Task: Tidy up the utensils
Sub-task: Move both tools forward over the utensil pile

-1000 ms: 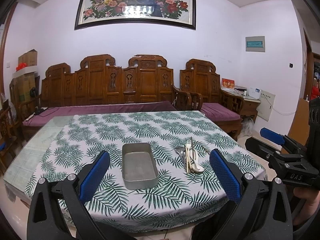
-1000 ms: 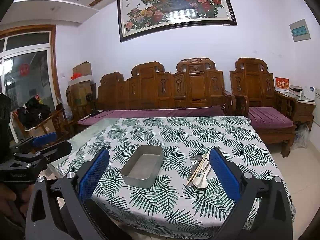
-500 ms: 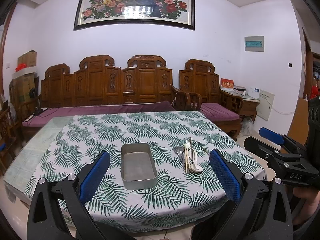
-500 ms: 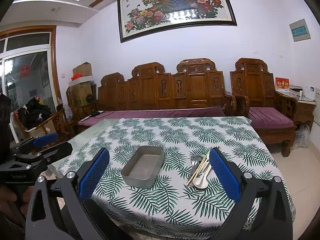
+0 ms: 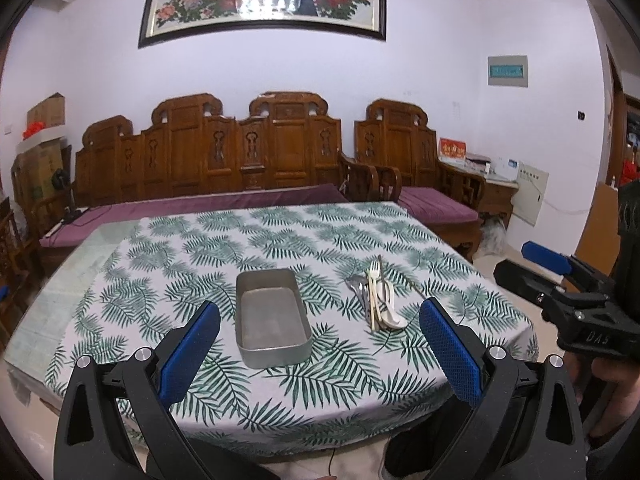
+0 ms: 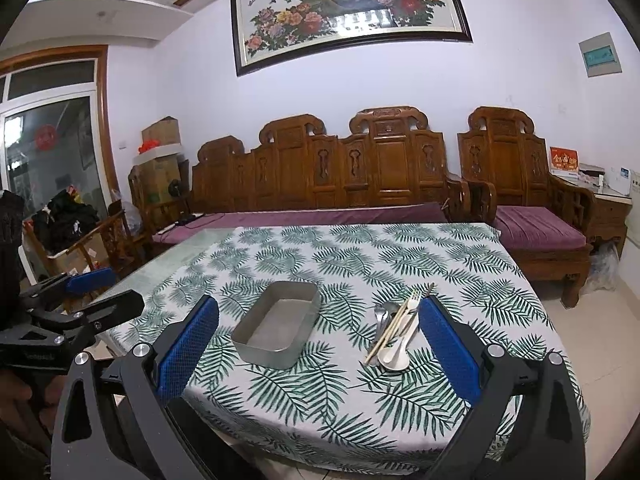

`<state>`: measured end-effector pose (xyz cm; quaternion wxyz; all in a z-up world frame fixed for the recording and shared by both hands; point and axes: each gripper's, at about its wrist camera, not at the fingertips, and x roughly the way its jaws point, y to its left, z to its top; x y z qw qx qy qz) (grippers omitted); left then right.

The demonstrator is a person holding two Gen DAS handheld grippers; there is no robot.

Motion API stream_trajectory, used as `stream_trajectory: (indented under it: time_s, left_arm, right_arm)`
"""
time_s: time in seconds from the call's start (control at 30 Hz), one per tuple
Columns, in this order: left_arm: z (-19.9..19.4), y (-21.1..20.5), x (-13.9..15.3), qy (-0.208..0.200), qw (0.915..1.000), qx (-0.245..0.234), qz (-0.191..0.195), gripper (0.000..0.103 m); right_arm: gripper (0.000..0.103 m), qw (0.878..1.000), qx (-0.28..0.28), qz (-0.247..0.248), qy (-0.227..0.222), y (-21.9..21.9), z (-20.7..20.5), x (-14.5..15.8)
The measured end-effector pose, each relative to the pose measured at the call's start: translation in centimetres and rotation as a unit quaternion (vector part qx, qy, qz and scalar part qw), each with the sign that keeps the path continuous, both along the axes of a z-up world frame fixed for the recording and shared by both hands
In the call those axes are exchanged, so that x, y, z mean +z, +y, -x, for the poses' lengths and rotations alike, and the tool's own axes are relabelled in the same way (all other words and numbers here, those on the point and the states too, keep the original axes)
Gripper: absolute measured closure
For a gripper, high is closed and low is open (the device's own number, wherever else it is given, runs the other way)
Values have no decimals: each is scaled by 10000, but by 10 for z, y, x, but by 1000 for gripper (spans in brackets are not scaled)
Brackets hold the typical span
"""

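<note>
1. The left gripper is being held above the near edge of the table, its blue-padded jaws spread wide and nothing being gripped between them.
2. The right gripper is being held at the same near edge, its jaws likewise spread wide with nothing between them.
3. A metal tray is being seen lying empty on the leaf-print tablecloth, toward the near side of the table.
4. The utensils are being seen lying in a loose bundle on the cloth just to the right of the tray, apart from it: a fork, chopsticks, a white spoon and metal spoons.
5. Both grippers are being kept well clear of the tray and the bundle.
6. A carved wooden bench with purple cushions is being seen behind the table, under a framed flower painting.
</note>
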<state>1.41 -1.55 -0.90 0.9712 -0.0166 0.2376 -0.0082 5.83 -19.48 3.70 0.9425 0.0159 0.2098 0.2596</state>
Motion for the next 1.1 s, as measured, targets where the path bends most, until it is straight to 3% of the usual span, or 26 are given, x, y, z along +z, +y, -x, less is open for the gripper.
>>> stream_trajectory:
  time_s: [0.27,0.6,0.73,1.1]
  left_arm:
    - [-24,-9,-21,295,9994,-171,-84,6]
    - [-71,-21,-48,714,9957,-559,-160,7]
    - [-87,-27,-58,854,9937,-707,-174,13]
    - [-136,-40,-89,1317,9860,-989,-258,28]
  right_arm:
    - [9,9993,-114,199,297,-15,-35,-31]
    - [45,9953,-305,505,770,-36,-94,-73]
    - [58,9929,-306,543,1017,-41,-119,-89]
    - [66,9806,-289,884,1724,-45,-187,-136]
